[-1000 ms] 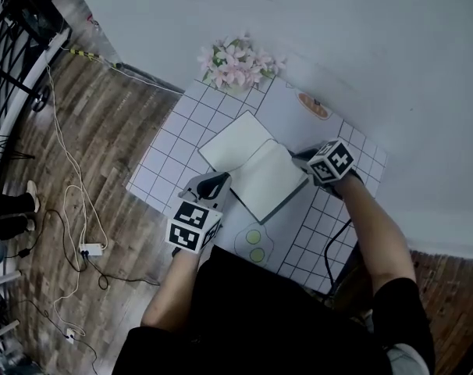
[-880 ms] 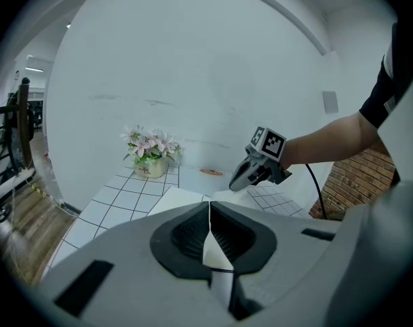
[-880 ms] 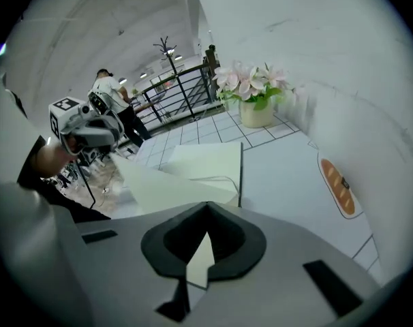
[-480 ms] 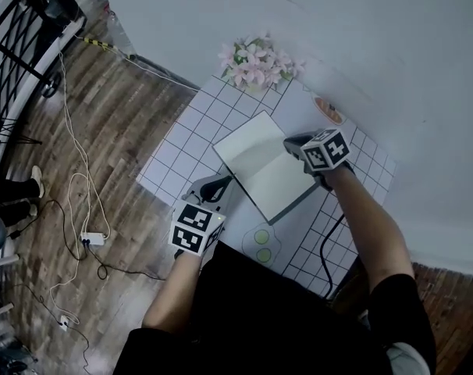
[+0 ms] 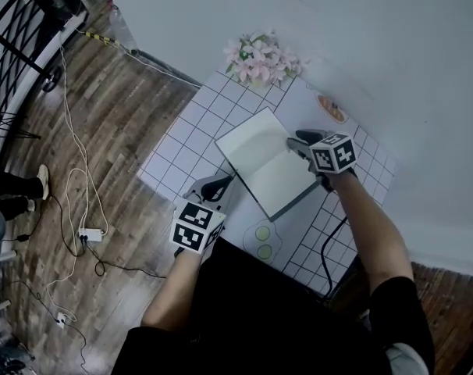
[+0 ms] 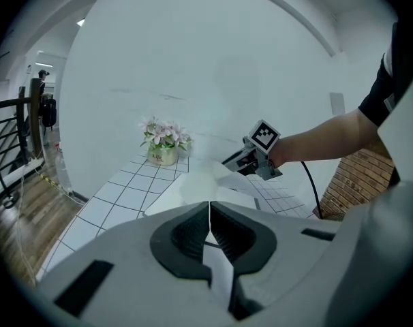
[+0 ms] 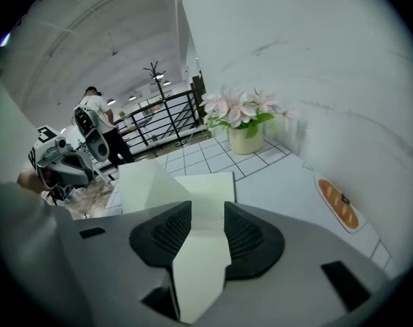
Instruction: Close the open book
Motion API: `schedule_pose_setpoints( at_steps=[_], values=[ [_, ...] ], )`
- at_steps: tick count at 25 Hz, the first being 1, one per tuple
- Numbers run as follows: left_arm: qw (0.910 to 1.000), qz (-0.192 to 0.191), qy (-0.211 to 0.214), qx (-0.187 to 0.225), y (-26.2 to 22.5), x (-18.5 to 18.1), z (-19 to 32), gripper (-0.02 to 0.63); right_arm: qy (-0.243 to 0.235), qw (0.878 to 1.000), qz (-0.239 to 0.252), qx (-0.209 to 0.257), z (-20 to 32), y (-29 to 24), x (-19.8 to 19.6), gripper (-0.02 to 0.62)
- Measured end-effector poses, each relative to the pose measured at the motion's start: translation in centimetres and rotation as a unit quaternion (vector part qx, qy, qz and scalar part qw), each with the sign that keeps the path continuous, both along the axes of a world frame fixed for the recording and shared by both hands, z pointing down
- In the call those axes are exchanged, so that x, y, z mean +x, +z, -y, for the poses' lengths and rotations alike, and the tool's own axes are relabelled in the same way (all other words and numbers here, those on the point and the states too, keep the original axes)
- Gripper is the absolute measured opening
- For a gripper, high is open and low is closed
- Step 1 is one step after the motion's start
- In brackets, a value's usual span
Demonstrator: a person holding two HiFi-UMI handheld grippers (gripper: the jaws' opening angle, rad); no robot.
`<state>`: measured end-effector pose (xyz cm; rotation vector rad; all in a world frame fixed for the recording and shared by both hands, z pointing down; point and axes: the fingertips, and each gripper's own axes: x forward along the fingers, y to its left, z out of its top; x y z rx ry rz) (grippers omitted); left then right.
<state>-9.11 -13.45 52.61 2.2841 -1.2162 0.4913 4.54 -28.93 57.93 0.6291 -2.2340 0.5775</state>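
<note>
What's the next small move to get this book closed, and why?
Probably nudge the right gripper across to tip the raised page over: its jaws are opening with page showing between them, and the book isn't shut flat.

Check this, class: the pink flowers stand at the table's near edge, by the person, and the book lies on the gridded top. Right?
No: the head view shows the pink flowers at the table's far edge, by the wall. The book does lie on the gridded top.
</note>
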Motion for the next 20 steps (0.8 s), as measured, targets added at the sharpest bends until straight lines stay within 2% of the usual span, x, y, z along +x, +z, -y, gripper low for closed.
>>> schedule_pose_setpoints(
  at_steps=[4,6,8,10,14,16,20],
  values=[
    [0.9994,-0.009,0.033,-0.008,1.3,2.6,0.6,0.011,0.089,0.995,0.026,-0.035,-0.5,0.9,5.3,0.137],
    [0.9981,-0.011,0.06,-0.006,1.6,4.6,1.1,0.012,0.105,0.993,0.023,-0.05,-1.5,1.9,6.9,0.137],
    [0.9969,-0.012,0.078,0.001,1.3,6.1,1.6,0.012,0.082,0.995,-0.013,-0.049,-2.9,3.1,7.7,0.137],
    [0.9963,-0.014,0.085,0.007,0.9,6.9,1.9,0.012,0.035,0.996,-0.067,-0.047,-4.6,4.5,8.2,0.144],
    [0.9964,-0.012,0.084,-0.004,1.6,6.8,1.6,0.012,-0.046,0.986,-0.15,-0.053,-7.6,7.2,9.5,0.186],
    [0.9967,-0.01,0.079,-0.015,2.3,6.4,1.3,0.012,-0.067,0.982,-0.171,-0.053,-8.3,8.0,10.1,0.197],
    [0.9969,-0.005,0.073,-0.03,3.2,6.0,0.5,0.012,-0.075,0.982,-0.161,-0.059,-8.8,8.3,10.4,0.201]
  ],
)
